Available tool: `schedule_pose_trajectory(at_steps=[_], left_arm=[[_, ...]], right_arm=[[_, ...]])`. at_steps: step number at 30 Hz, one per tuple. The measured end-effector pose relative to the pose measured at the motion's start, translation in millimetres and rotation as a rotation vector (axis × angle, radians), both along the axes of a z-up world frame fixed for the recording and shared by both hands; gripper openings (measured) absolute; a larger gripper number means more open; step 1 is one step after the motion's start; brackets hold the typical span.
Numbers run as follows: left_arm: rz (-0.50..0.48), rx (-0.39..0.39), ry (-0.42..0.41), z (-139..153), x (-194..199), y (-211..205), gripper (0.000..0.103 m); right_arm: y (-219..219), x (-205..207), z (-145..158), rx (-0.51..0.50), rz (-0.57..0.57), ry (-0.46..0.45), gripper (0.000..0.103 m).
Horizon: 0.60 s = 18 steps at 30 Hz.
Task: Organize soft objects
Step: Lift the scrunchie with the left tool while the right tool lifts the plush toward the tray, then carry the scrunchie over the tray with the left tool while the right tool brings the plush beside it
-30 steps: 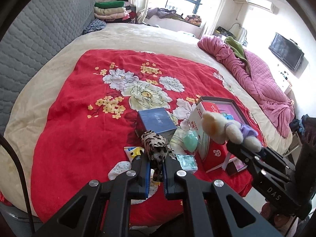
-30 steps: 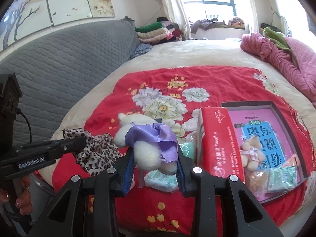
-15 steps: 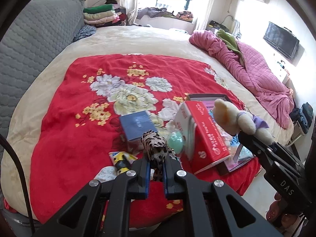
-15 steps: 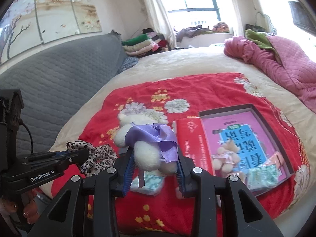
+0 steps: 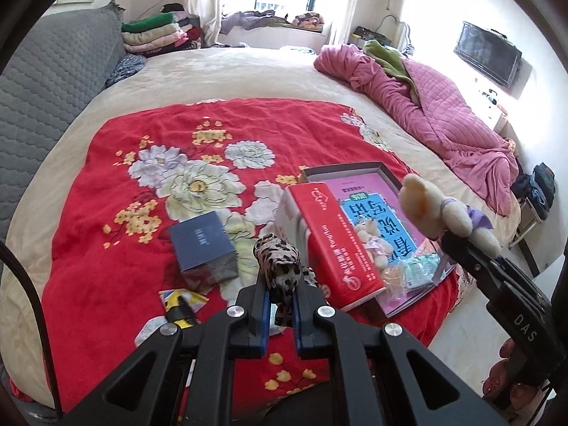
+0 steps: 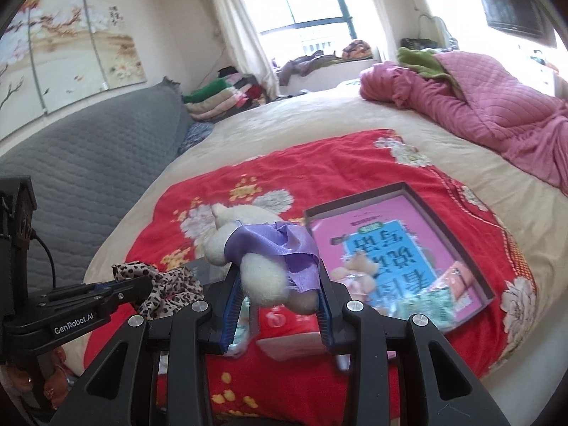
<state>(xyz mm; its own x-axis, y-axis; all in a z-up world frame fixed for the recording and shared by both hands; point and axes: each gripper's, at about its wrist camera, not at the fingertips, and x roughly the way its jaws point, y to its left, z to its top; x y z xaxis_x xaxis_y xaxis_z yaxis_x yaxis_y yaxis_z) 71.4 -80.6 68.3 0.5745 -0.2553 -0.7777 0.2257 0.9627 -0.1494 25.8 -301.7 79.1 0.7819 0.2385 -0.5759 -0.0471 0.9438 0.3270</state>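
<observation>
Plush bear (image 6: 262,266) we are gripping in right tongs (image 6: 277,305); leopard scrunchie (image 5: 278,262) we are clamping in left tongs (image 5: 280,307), above bed's near edge by open box (image 5: 387,174).

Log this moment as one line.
left gripper: shut on leopard scrunchie | right gripper: shut on teddy bear | both above tray

"GenRobot.AI" is printed in white on the black body of the left gripper (image 6: 122,289). "DAS" is printed on the black body of the right gripper (image 5: 458,245). Large Chinese characters are printed, upside down, on the blue-and-pink sheet inside the open box (image 6: 472,220); they cannot be read reliably.
</observation>
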Motion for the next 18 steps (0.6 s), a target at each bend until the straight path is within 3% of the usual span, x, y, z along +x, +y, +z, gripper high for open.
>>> schedule_pose_trajectory(at_steps=[18], left_arm=[[-0.135, -0.006, -0.021, 6, 18, -79, 0.010]], right_arm=[[-99, -15, -12, 0.045, -0.239, 0.005, 0.037]])
